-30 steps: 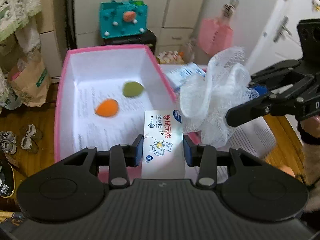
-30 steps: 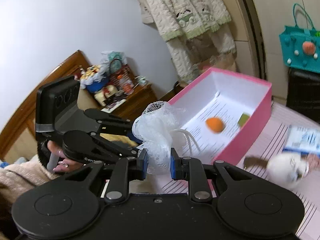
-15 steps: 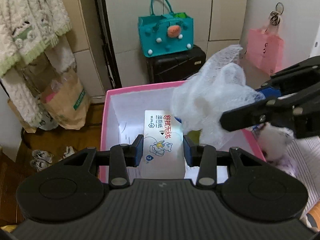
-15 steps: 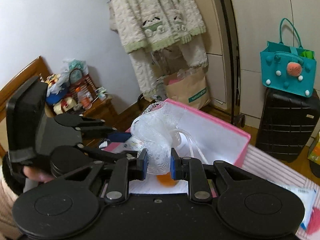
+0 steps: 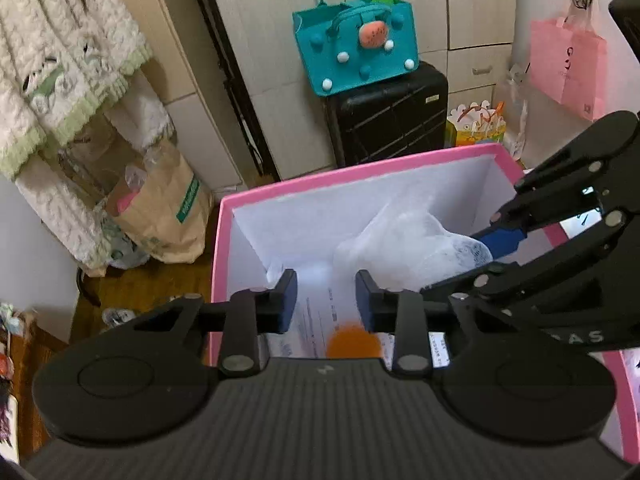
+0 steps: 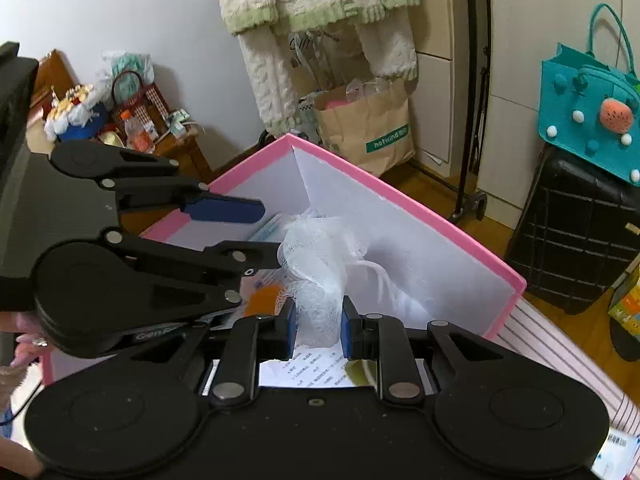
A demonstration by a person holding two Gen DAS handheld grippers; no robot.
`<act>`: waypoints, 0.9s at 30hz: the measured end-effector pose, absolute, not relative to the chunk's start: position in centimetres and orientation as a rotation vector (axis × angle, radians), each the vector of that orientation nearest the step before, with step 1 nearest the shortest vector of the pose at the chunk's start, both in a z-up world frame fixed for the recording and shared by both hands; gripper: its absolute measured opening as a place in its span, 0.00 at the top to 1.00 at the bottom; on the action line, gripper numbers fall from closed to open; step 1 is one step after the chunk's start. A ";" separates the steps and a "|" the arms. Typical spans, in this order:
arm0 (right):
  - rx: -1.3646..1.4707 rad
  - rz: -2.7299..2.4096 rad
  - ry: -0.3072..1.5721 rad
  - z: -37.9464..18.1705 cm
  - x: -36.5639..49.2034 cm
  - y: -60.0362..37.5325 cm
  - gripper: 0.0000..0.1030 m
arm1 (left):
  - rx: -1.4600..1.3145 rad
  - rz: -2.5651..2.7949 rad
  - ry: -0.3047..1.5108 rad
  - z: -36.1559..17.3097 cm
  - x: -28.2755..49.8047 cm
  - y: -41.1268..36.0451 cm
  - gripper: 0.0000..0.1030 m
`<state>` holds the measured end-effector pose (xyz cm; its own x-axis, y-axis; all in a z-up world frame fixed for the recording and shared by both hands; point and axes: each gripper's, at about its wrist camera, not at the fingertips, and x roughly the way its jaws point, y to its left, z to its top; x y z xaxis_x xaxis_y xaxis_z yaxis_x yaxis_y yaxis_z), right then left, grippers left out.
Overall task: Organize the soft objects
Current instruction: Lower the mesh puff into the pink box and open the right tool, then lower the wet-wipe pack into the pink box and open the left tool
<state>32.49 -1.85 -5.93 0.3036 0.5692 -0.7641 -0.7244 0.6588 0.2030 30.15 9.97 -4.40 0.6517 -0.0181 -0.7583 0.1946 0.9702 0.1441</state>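
Note:
A pink box (image 5: pixel 360 172) with white inner walls fills both views; its rim (image 6: pixel 400 196) runs across the right wrist view. My right gripper (image 6: pixel 318 320) is shut on a white mesh bath puff (image 6: pixel 320 256), held low inside the box. From the left wrist view the puff (image 5: pixel 408 244) hangs at the right gripper (image 5: pixel 460 260). My left gripper (image 5: pixel 326 300) hangs over the box, jaws closing with nothing between them. A tissue pack (image 6: pixel 266 230) lies in the box under the left gripper (image 6: pixel 270 232). An orange sponge (image 5: pixel 352 342) and a green one (image 6: pixel 356 372) lie on the box floor.
Beyond the box stand a black suitcase (image 5: pixel 388 116) with a teal bag (image 5: pixel 356 44) on top, a brown paper bag (image 5: pixel 164 208) and hanging fleece clothes (image 6: pixel 316 12). A striped tabletop (image 6: pixel 560 340) shows right of the box. A hand (image 6: pixel 24 344) grips the left tool.
The tissue pack left the left gripper's jaws, which have narrowed and stand empty. The right gripper sank into the box with the puff. Both views swung toward the box's far wall.

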 end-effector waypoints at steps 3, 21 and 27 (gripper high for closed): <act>-0.225 0.876 0.943 -6.4 32.8 -1.1 0.75 | 0.191 -0.104 0.853 -4.4 30.2 10.5 0.71; -0.229 0.772 0.808 -2.8 27.6 -4.2 0.45 | 0.115 -0.193 0.792 -1.6 24.3 11.9 0.42; -0.223 0.766 0.784 -0.8 23.6 -5.3 0.45 | 0.112 -0.252 0.801 -0.3 21.5 11.8 0.39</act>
<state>23.58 -5.30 -0.78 0.4593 0.5373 -0.7074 -0.6949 0.7134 0.0907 21.47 11.82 -0.29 0.6677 -0.1809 -0.7221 0.2651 0.9642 0.0036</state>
